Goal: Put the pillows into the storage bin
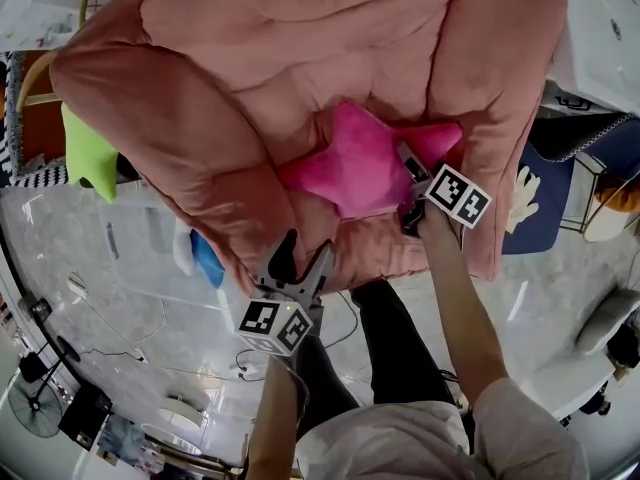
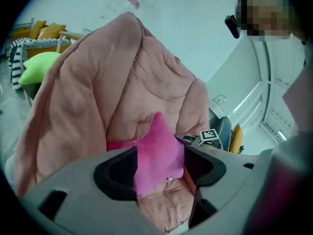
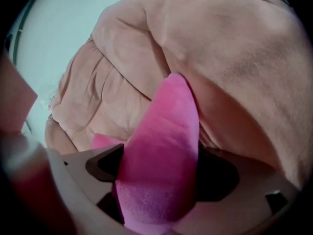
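Note:
A magenta star-shaped pillow [image 1: 350,168] lies in the seat of a big salmon padded chair cushion [image 1: 300,48]. My right gripper [image 1: 408,190] is at the star's right arm. In the right gripper view that arm [image 3: 164,146] fills the gap between the wide jaws of the right gripper [image 3: 161,173] and does not look squeezed. My left gripper [image 1: 303,258] hangs open at the cushion's front edge, just short of the star. The left gripper view shows the star [image 2: 156,151] beyond the open left gripper [image 2: 159,168]. A lime-green pillow [image 1: 88,153] sits left of the chair. No storage bin shows.
A blue and white object [image 1: 207,258] lies on the glossy grey floor under the cushion's left front edge, with thin cables nearby. A dark blue item with a white hand shape [image 1: 530,203] stands right of the chair. A fan [image 1: 35,408] is at the bottom left.

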The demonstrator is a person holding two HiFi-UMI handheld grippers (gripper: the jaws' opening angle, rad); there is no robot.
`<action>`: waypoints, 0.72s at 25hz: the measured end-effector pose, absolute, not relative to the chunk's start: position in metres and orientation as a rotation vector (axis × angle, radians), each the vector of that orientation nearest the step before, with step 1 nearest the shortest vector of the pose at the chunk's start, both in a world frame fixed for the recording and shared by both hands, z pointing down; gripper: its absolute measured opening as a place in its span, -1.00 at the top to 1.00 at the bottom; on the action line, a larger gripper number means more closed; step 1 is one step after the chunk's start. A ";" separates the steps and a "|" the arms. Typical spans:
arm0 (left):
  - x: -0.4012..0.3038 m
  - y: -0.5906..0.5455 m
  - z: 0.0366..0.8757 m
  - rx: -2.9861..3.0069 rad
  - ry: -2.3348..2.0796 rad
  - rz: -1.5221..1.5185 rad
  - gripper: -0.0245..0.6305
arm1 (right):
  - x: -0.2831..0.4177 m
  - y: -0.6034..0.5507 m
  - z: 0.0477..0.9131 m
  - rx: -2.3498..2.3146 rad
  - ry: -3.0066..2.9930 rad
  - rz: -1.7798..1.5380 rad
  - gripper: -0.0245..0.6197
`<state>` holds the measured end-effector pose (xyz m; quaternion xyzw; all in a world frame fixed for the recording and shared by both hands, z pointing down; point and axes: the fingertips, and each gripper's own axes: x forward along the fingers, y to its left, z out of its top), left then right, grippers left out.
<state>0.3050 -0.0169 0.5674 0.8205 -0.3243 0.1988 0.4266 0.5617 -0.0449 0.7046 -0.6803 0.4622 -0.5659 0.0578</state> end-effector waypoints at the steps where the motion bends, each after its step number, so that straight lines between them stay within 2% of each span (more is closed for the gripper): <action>1: 0.305 -0.017 0.568 2.050 -0.813 0.493 0.00 | 0.561 -0.044 0.703 -2.055 1.413 -1.710 -0.45; 8: 0.304 -0.020 0.562 2.105 -0.794 0.499 0.00 | 0.546 -0.033 0.677 -2.030 1.491 -1.602 -0.16; 14: 0.299 -0.026 0.548 2.204 -0.786 0.539 0.00 | 0.521 -0.008 0.624 -1.940 1.688 -1.453 -0.09; 18: 0.299 -0.037 0.530 2.243 -0.781 0.452 0.00 | 0.508 0.010 0.586 -1.940 1.846 -1.357 -0.03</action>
